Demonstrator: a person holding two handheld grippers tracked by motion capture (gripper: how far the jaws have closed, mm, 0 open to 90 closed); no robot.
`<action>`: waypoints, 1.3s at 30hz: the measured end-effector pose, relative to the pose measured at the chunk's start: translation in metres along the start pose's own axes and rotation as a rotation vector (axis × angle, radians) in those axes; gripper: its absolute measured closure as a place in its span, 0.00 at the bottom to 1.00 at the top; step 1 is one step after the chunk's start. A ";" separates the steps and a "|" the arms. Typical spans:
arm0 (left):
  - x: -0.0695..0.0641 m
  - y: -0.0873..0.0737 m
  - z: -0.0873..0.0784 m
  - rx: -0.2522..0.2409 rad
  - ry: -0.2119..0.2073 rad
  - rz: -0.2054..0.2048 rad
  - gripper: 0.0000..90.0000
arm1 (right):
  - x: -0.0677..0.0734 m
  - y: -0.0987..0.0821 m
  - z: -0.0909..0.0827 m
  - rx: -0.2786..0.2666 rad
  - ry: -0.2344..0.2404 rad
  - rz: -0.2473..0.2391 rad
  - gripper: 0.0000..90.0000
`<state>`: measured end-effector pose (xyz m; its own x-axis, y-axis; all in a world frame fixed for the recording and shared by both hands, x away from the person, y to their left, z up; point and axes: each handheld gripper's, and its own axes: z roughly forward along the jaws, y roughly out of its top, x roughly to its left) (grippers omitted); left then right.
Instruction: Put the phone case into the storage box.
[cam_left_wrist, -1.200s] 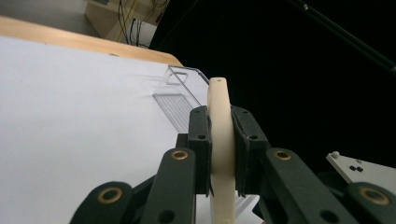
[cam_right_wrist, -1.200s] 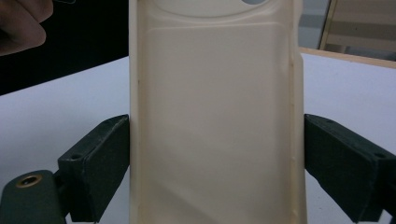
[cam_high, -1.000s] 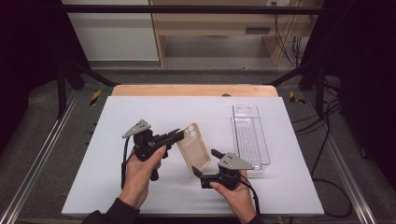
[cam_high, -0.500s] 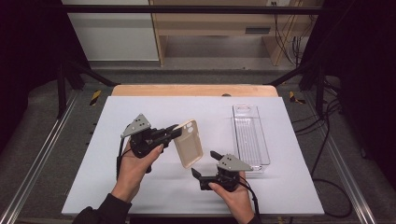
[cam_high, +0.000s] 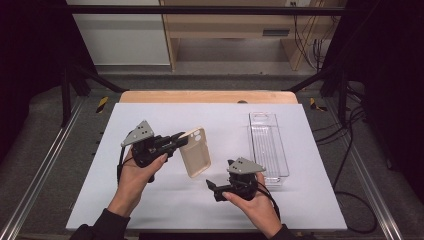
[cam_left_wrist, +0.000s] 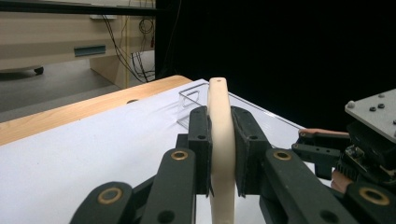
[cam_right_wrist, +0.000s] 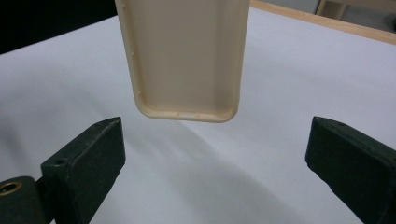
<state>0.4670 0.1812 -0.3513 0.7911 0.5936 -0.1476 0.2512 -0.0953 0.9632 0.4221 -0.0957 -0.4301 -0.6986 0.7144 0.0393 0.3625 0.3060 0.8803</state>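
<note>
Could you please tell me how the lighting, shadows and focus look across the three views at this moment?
High view: the white table is evenly lit and the surroundings are dark. Left gripper view: the phone case in the left gripper is fairly sharp against a black background. Right gripper view: the case throws a soft grey shadow on the table, and the right gripper looks slightly soft.

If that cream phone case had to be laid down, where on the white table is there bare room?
The widest bare patch of the white table lies left of the left gripper. Another strip runs along the far wooden edge. It is crowded mid-table: the phone case, the right gripper with its fingers apart, and the clear tray sit close together.
</note>
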 end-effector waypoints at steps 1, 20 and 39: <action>0.000 0.001 0.001 0.004 -0.001 0.004 0.88 | 0.000 0.002 0.001 0.013 -0.003 -0.005 0.07; -0.015 0.013 0.004 0.044 0.021 0.111 0.88 | -0.006 0.028 0.000 0.121 -0.020 -0.028 0.06; -0.022 0.011 0.005 0.048 0.012 0.136 0.88 | -0.010 0.057 -0.007 0.064 -0.012 -0.042 0.17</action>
<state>0.4548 0.1629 -0.3385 0.8127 0.5825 -0.0138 0.1694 -0.2136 0.9621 0.4454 -0.0893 -0.3775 -0.7065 0.7077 -0.0027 0.3725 0.3751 0.8489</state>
